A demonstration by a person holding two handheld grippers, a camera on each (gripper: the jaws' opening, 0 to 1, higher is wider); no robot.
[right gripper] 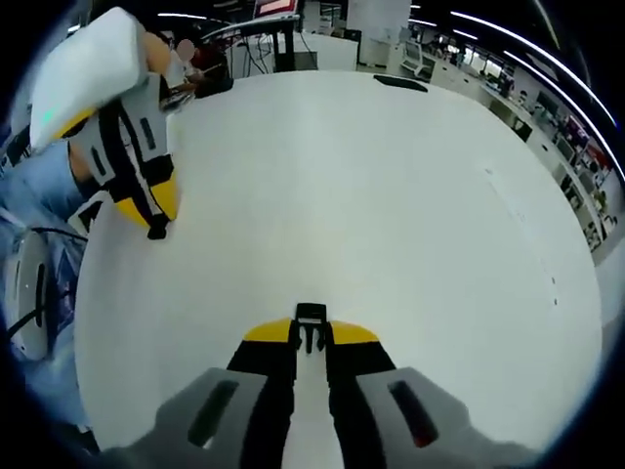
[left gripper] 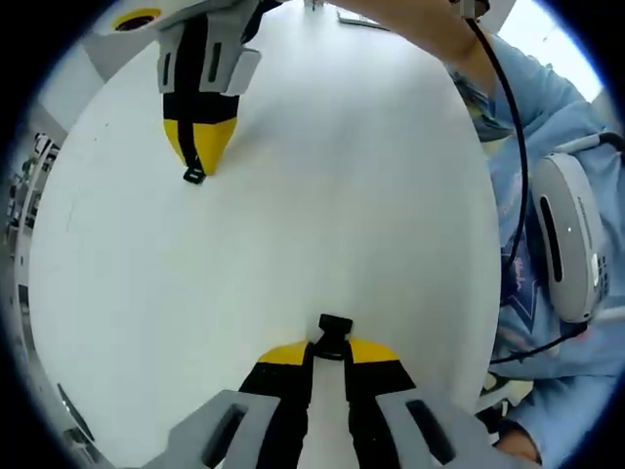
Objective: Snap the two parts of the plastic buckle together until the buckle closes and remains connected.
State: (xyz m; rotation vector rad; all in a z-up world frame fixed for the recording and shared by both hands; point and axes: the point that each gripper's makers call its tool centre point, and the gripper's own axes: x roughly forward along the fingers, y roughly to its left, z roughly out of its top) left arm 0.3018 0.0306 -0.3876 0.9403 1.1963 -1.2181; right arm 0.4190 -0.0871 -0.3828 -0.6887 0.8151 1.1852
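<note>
Holding one half of the buckle each, the two claws hover over the bare white table (left gripper: 293, 225), well apart from one another. The left claw (left gripper: 330, 347) is clenched on a small black buckle part (left gripper: 334, 332) that pokes out just past its yellow tips. Across the table in the left gripper view, the right claw (left gripper: 198, 161) points down and pinches its own black buckle part (left gripper: 193, 175). In the right gripper view that same piece (right gripper: 311, 318) sits clamped between the yellow tips, showing what looks like a forked or slotted end, though it is too small to say which half is the socket and which the prongs. A person's pale blue sleeve (left gripper: 547, 127) and a white headset (left gripper: 571, 239) on a cable sit at the right edge.

To my eye, nothing is joined yet; the step in hand is bringing the halves together. Doing it well means turning both claws until the two parts face each other on one line, meeting them slowly, then pushing straight in without twisting, so the grip does not slip before the catch engages.
</note>
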